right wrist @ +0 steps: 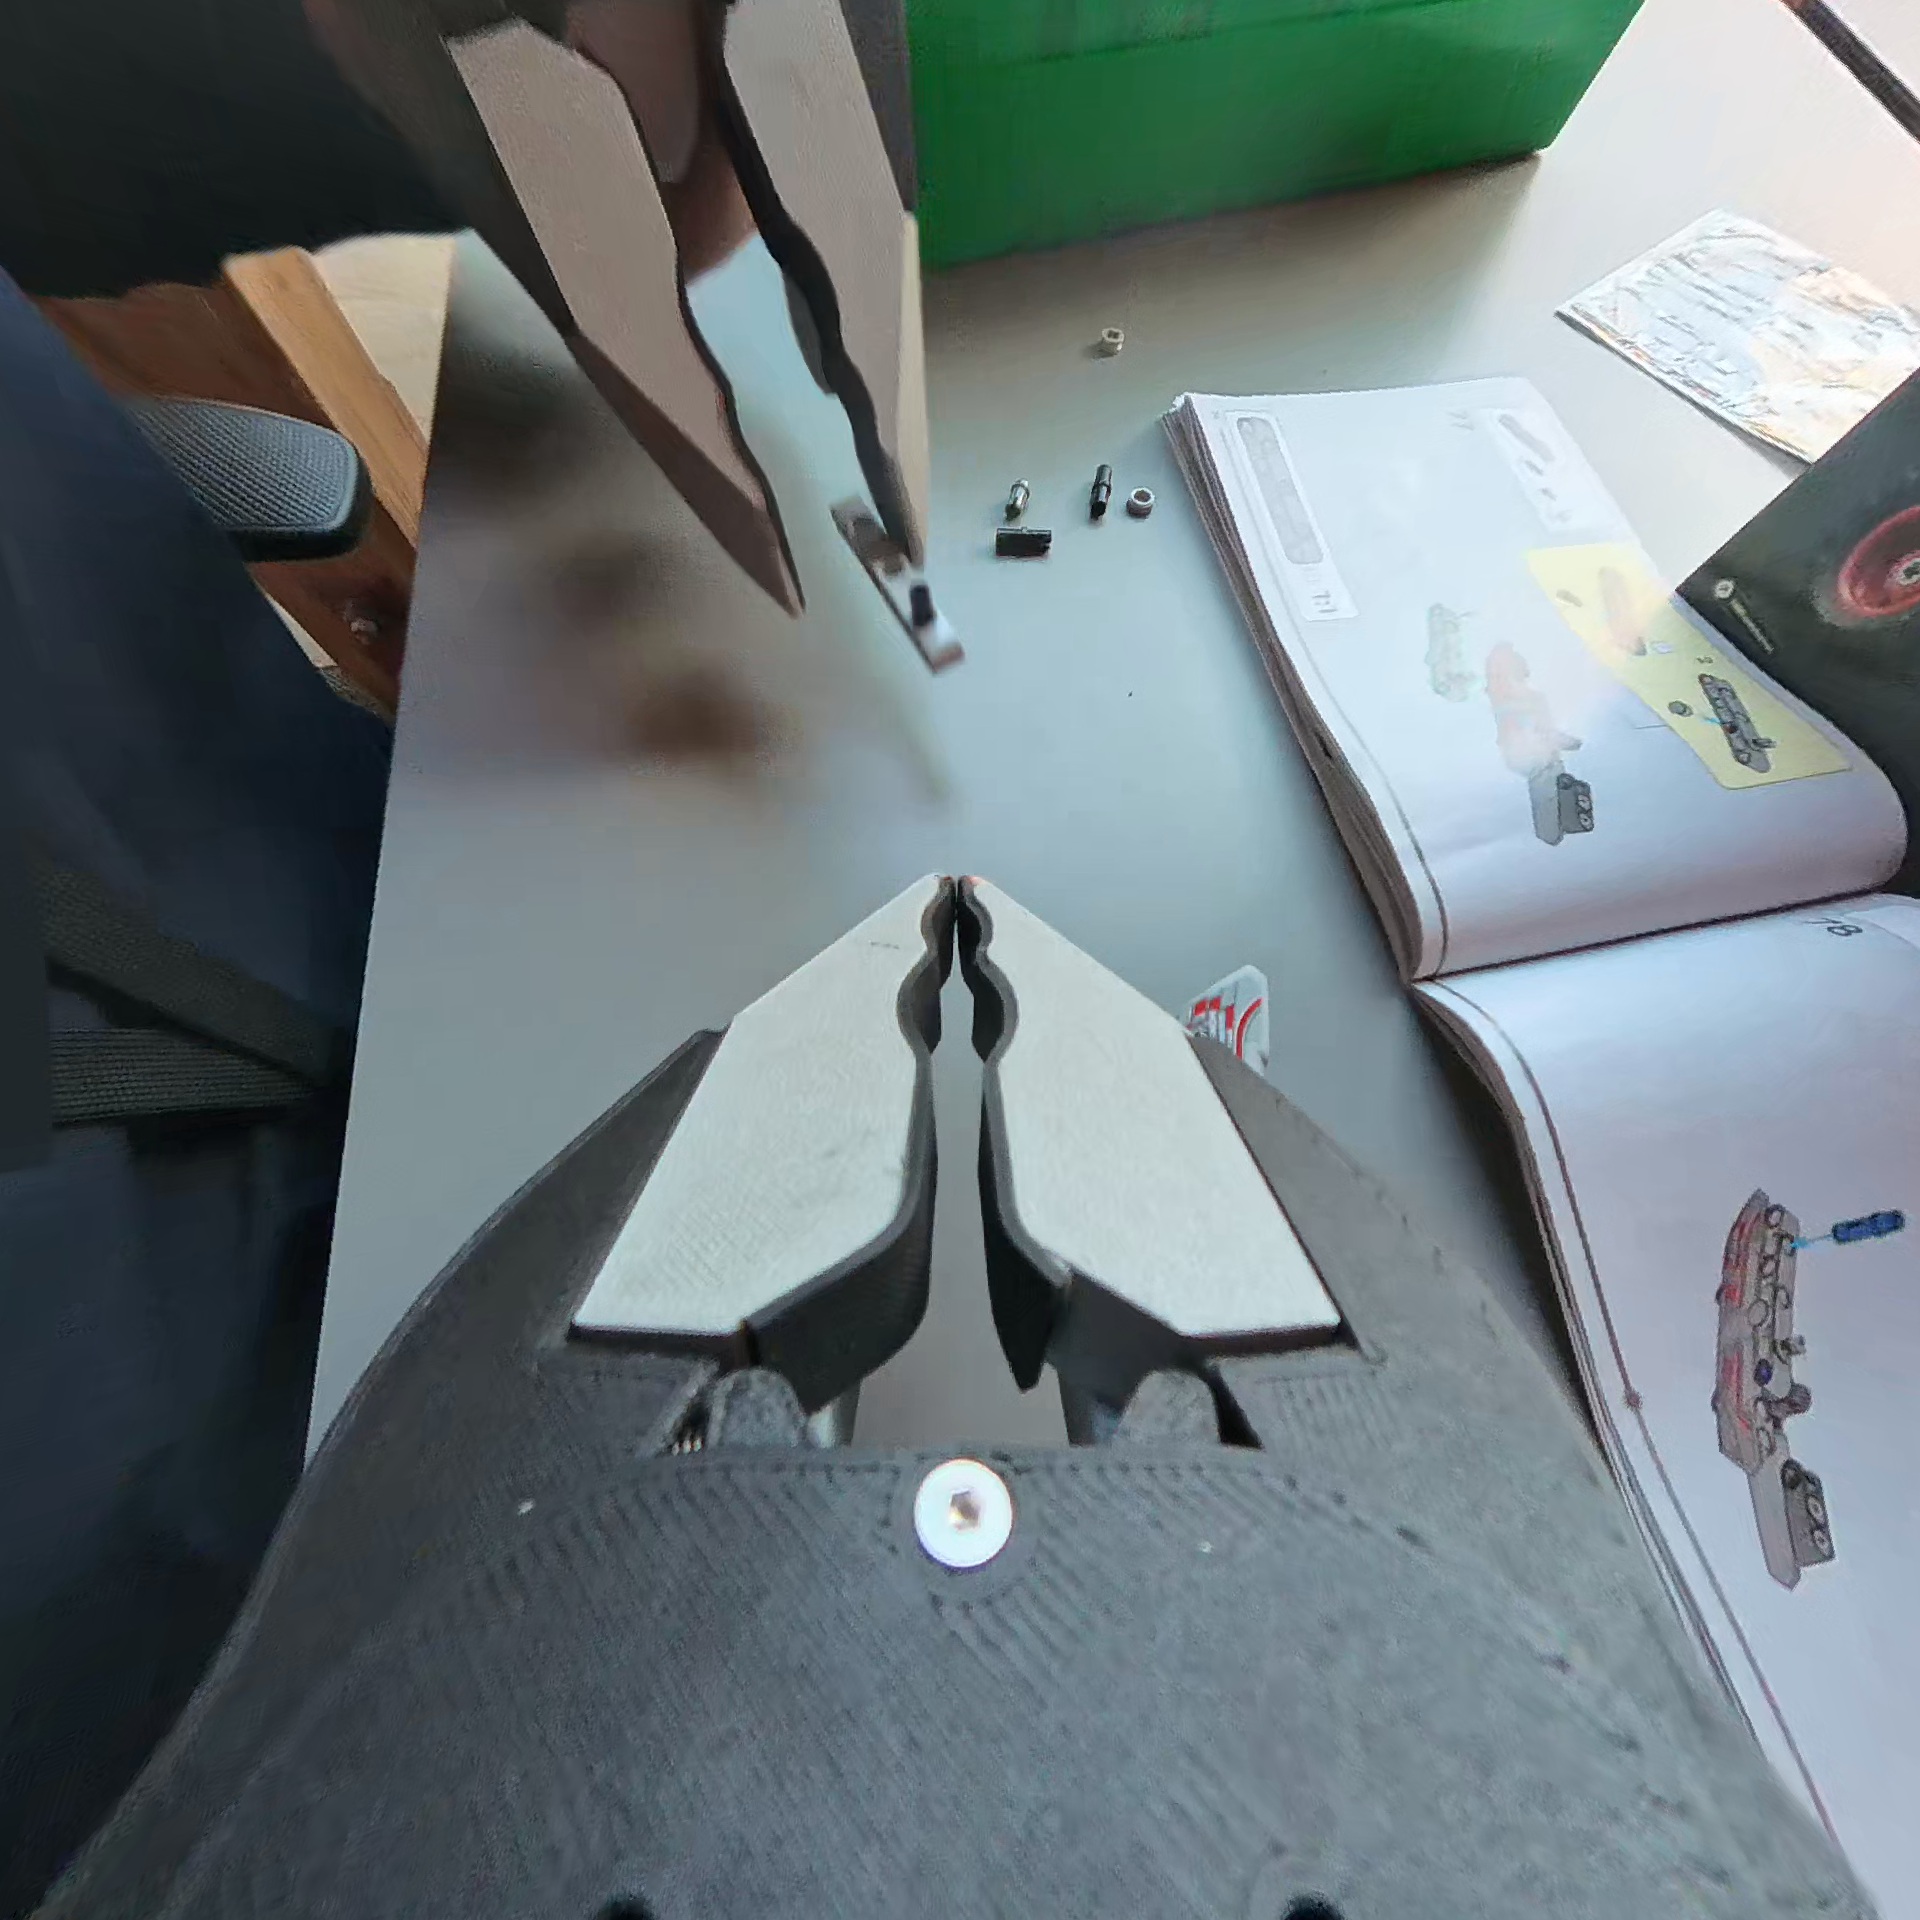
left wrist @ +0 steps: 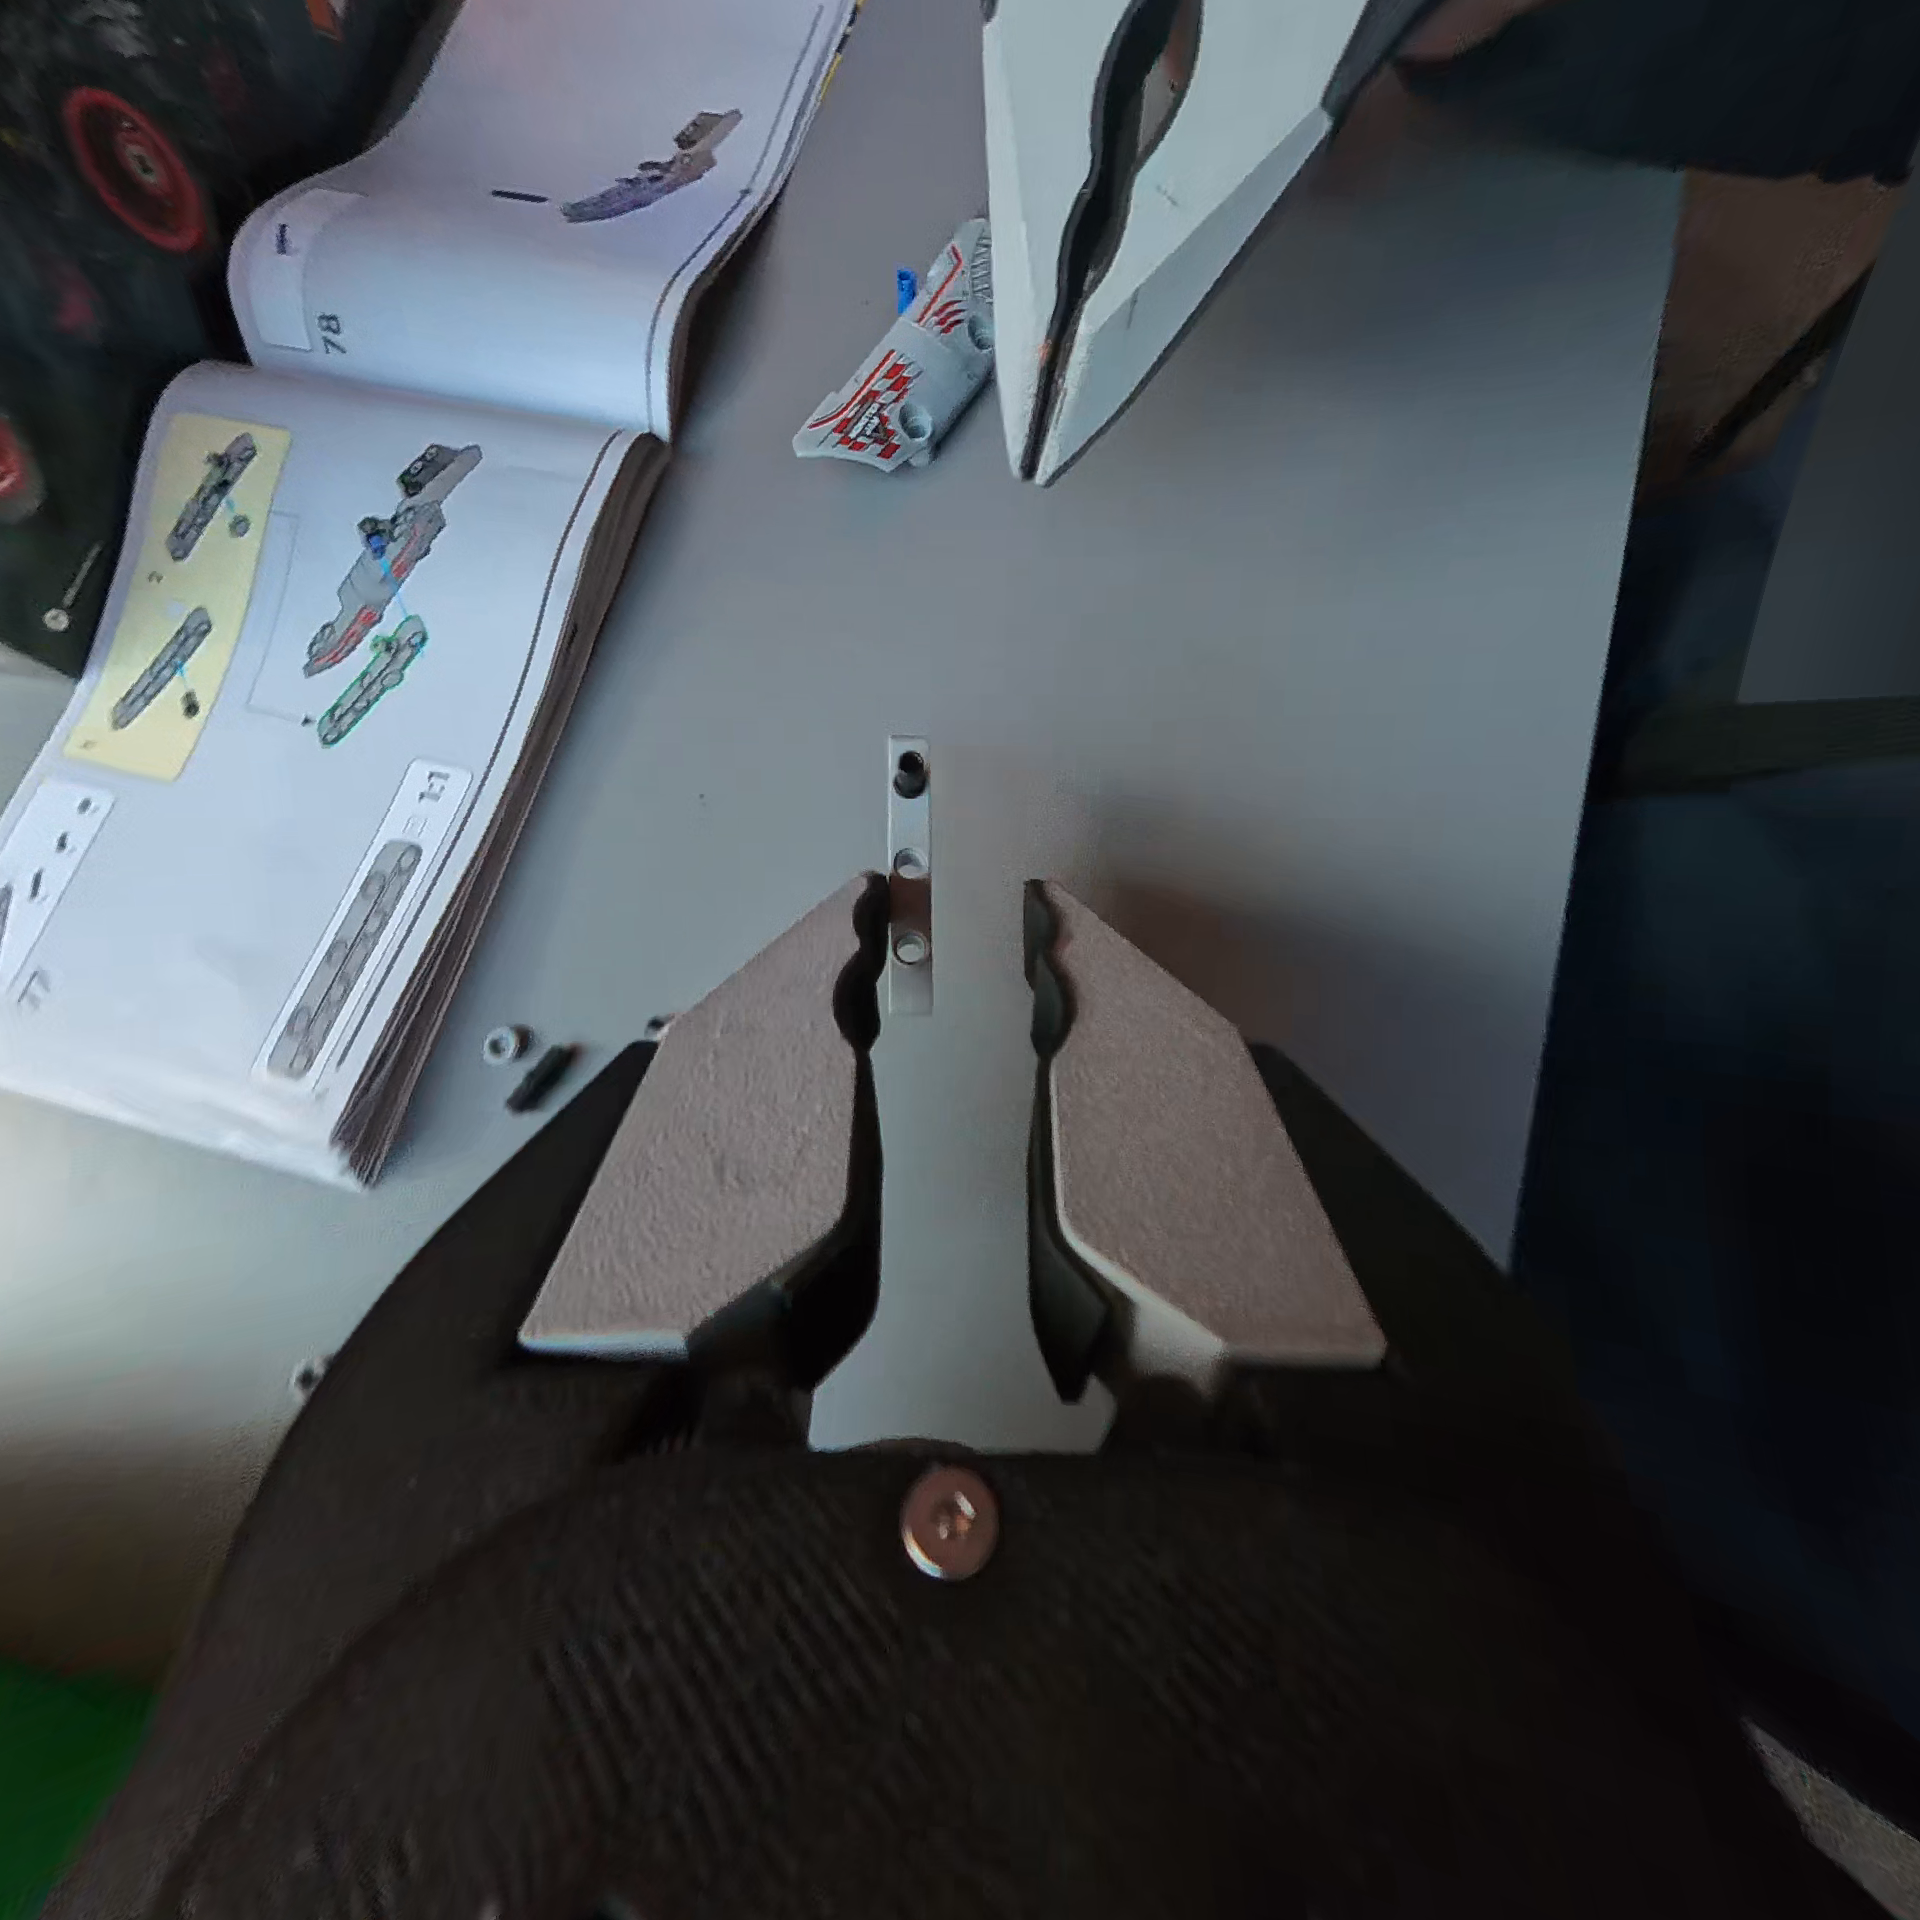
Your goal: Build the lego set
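Note:
A thin grey beam (left wrist: 910, 914) with several holes lies on the grey table (left wrist: 1247, 675), with a black pin (left wrist: 910, 769) standing in its far end. My left gripper (left wrist: 956, 896) is open around the beam's near end, and the beam sits against the left finger (left wrist: 831, 997). The right wrist view shows the same: left gripper (right wrist: 847, 561), beam (right wrist: 925, 623). My right gripper (right wrist: 956, 883) is shut, with nothing visible between its tips, and hovers apart from the beam. It shows in the left wrist view (left wrist: 1044, 457) beside a grey panel with red stickers (left wrist: 904, 374).
An open instruction booklet (left wrist: 364, 540) lies left of the beam. Loose black pins (right wrist: 1101, 488), a black connector (right wrist: 1023, 540) and grey bushes (right wrist: 1143, 502) lie near it. A green box (right wrist: 1195, 104), a sticker sheet (right wrist: 1745, 322) and the set's dark box (right wrist: 1849, 582) stand around. The table edge (left wrist: 1621, 623) meets a chair. Some 8 cm of space lies between my two pairs of fingers. To the black connector (right wrist: 1023, 540): left tips about 5 cm, right tips about 12 cm.

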Demonstrator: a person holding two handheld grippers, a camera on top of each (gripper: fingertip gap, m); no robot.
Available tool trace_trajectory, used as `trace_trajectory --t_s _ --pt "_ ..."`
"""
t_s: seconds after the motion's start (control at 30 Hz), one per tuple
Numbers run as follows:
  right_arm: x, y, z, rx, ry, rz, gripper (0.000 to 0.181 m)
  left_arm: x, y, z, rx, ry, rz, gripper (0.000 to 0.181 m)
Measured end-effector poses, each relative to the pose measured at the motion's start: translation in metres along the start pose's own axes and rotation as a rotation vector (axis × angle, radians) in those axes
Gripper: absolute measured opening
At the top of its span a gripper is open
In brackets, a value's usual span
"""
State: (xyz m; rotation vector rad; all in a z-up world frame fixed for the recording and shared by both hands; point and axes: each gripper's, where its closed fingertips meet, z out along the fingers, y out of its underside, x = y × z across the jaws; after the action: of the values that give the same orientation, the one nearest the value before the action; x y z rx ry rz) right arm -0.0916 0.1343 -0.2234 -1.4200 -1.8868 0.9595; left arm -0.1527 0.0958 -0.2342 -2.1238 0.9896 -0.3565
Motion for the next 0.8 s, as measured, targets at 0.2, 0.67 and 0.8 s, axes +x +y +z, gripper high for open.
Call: trace_trajectory --t_s 0.2,0.67,0.8 --pt "-0.009 0.006 0.004 -0.032 -0.033 -0.010 0.000 -0.005 0.016 -0.029 0.059 -0.049 -0.165 0.011" --pt "-0.029 -0.028 0.052 -0.076 -0.100 -0.086 0.004 0.003 0.050 -0.048 0.035 -0.062 -0.185 0.016" --pt "-0.038 -0.031 0.077 -0.123 -0.139 -0.116 0.011 0.004 0.060 -0.033 -0.036 -0.063 -0.141 0.018"
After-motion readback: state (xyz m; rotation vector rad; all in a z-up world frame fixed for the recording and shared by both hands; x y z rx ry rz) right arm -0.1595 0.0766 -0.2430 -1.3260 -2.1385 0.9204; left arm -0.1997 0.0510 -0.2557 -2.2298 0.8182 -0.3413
